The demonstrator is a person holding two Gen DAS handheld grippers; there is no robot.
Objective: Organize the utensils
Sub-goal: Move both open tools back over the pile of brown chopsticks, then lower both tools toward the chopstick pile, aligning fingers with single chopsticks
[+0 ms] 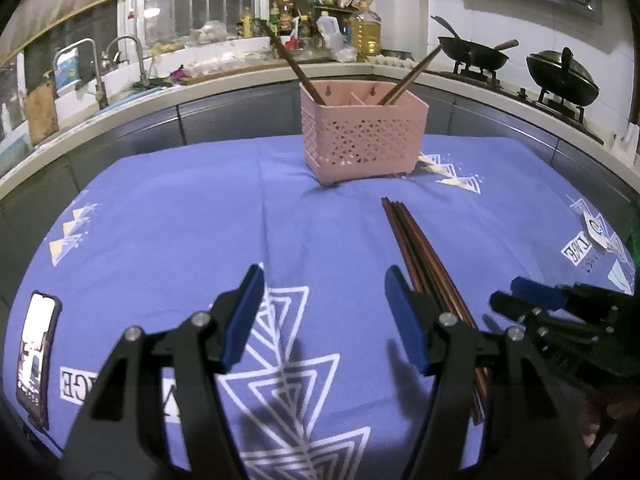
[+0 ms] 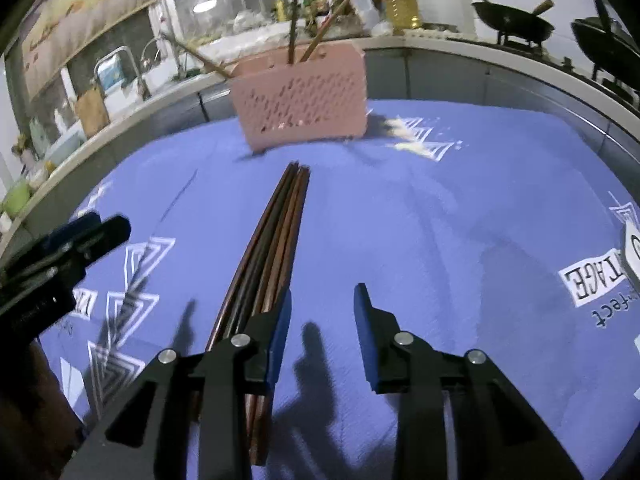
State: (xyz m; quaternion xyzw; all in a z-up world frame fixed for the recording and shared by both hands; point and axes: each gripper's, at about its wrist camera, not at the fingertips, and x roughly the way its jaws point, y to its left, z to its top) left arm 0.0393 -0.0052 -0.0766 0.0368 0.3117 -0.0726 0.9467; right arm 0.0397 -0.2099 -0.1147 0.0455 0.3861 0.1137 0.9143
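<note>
A pink perforated utensil basket (image 1: pixel 362 138) stands at the far side of the blue tablecloth, with brown chopsticks leaning in two compartments; it also shows in the right wrist view (image 2: pixel 302 102). A bundle of several brown chopsticks (image 1: pixel 420 256) lies flat on the cloth, also seen in the right wrist view (image 2: pixel 276 248). My left gripper (image 1: pixel 324 292) is open and empty, just left of the bundle. My right gripper (image 2: pixel 322 304) is open and empty, its left finger over the bundle's near end. The right gripper shows in the left wrist view (image 1: pixel 532 296), and the left gripper in the right wrist view (image 2: pixel 96 228).
A phone (image 1: pixel 36 352) lies on the blue tablecloth (image 1: pixel 180 220) at the near left. Behind the table runs a counter with a sink and taps (image 1: pixel 120 60), bottles (image 1: pixel 364 28) and two woks on a stove (image 1: pixel 472 54).
</note>
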